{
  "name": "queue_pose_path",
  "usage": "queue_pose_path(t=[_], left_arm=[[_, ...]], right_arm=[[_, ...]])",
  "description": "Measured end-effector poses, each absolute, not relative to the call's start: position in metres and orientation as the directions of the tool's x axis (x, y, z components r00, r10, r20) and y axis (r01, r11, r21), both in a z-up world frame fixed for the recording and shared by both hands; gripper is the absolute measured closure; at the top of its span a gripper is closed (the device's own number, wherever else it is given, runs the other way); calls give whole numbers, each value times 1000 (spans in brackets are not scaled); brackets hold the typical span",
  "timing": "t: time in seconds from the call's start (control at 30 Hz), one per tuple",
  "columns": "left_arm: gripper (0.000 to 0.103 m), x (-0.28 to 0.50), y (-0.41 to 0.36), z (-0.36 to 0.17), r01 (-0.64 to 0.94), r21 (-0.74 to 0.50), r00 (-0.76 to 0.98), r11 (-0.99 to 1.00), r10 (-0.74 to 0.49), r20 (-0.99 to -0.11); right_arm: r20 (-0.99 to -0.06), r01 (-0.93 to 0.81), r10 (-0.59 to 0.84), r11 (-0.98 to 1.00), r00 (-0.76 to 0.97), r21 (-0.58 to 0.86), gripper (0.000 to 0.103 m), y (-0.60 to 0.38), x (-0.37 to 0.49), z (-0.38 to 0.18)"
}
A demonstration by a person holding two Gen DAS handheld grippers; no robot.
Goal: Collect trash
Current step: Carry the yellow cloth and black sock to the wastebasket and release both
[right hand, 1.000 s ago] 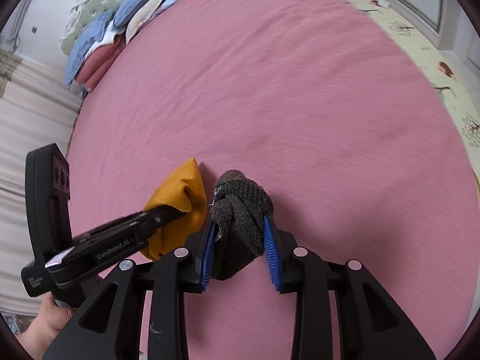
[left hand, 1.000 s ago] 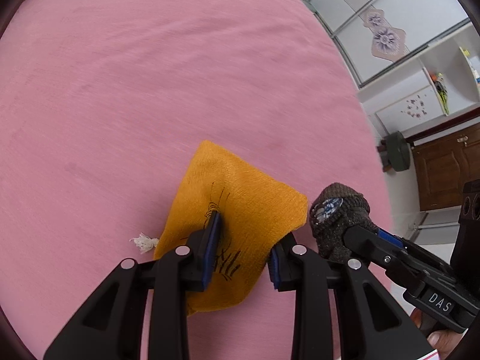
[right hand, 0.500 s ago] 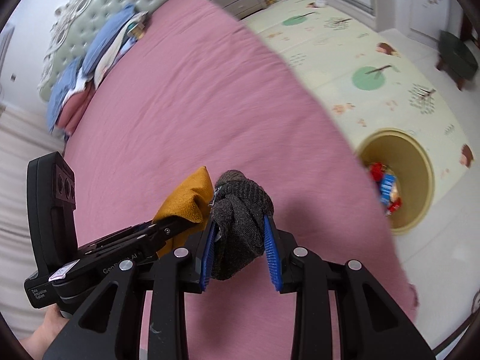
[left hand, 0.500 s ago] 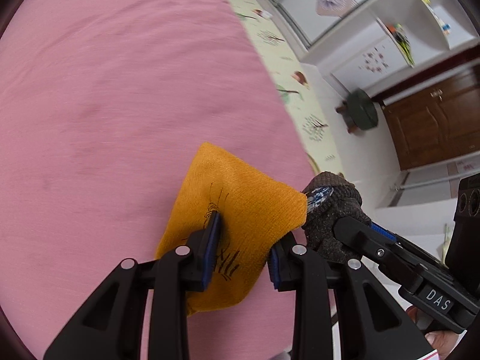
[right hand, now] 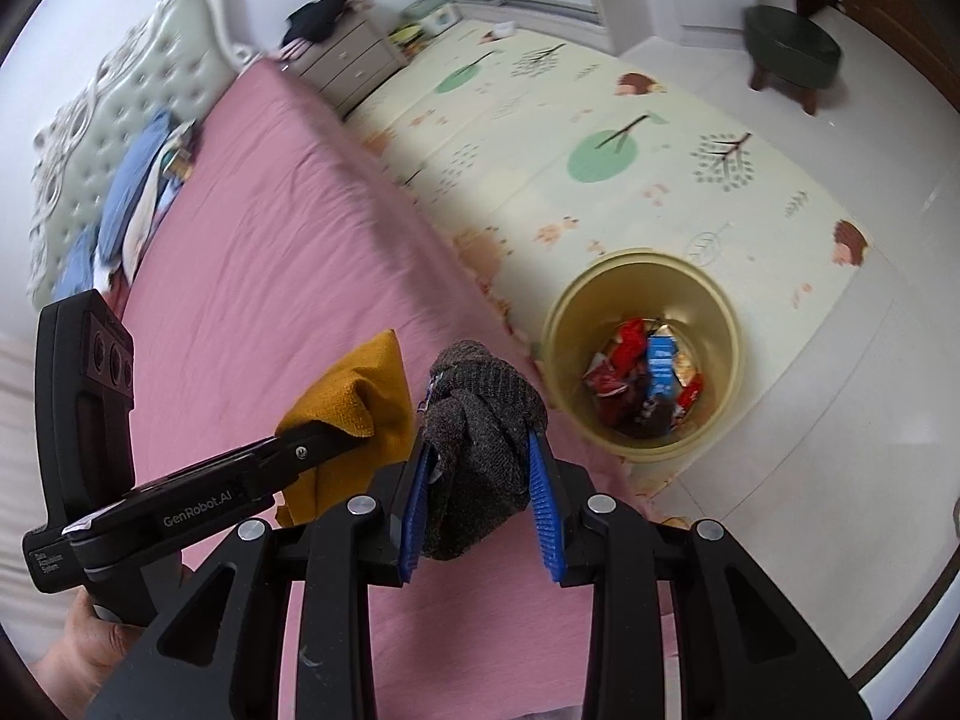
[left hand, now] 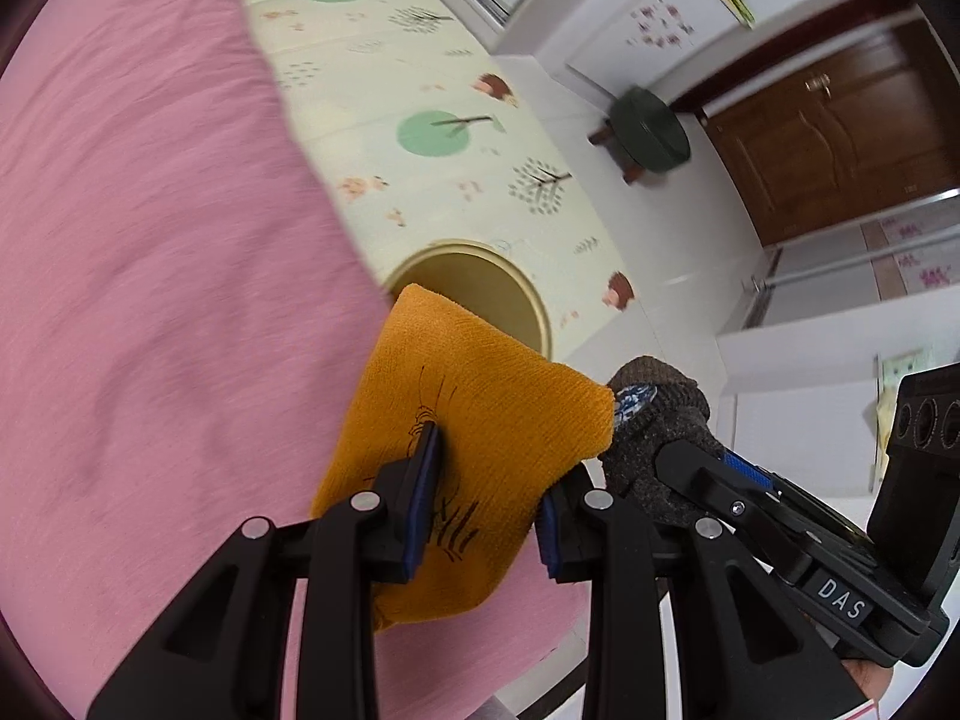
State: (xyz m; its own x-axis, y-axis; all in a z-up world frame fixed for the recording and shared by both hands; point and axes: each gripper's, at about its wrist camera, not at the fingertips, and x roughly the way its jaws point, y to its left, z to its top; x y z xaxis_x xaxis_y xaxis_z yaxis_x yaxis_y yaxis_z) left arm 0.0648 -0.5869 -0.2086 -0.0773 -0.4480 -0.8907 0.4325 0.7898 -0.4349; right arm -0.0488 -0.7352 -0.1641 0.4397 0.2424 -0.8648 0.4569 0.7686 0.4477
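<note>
Pink bedspread (right hand: pixel 252 276) fills the left side, ending above a patterned play mat (right hand: pixel 600 120). On that mat stands a yellow bin (right hand: pixel 714 420) holding wrappers (right hand: pixel 645 375). Left gripper (left hand: pixel 487 495) clamps an orange cloth (left hand: pixel 486 396) over the bed edge; beside it, right gripper (right hand: pixel 480 501) pinches a dark knitted bundle (right hand: pixel 480 420).

A: Where does the left view sit?
B: Behind the left tool (left hand: pixel 486 498), close, looking past the bed (left hand: pixel 150 300) edge down at the floor mat (left hand: pixel 384 84).
A: The right one?
B: Behind the right tool (right hand: pixel 480 504), facing likewise, perhaps slightly higher.
A: Shared ground?
B: Bed, mat, bin (right hand: pixel 642 354), stool (left hand: pixel 648 132), and each other's tool.
</note>
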Motion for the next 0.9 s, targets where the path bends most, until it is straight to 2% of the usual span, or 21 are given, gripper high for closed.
queue_pose_path(t=[0.27, 0.33, 0.4, 0.43, 0.47, 0.9], left_arm=[[74, 72, -663, -214, 495, -450, -120, 743, -454, -883], [73, 76, -676, -216, 493, -464, -129, 736, -466, -876], [57, 82, -687, -216, 495, -458, -123, 739, -462, -878], [42, 85, -687, -216, 494, -443, -109, 748, -452, -885], [32, 88, -688, -216, 487, -434, -93, 758, -450, -888], [30, 95, -679, -195, 491, -434, -71, 755, -462, -884]], right_arm=[[-866, 507, 210, 738, 453, 444, 73, -793, -47, -171], [-864, 509, 205, 736, 460, 446, 68, -807, -46, -171], [-866, 527, 182, 729, 465, 436, 56, -819, -46, -170], [-866, 535, 177, 723, 467, 437, 54, -826, -47, -170], [-867, 540, 176, 719, 467, 437, 53, -830, -46, -170], [-865, 572, 150, 695, 478, 436, 53, -841, -49, -161]])
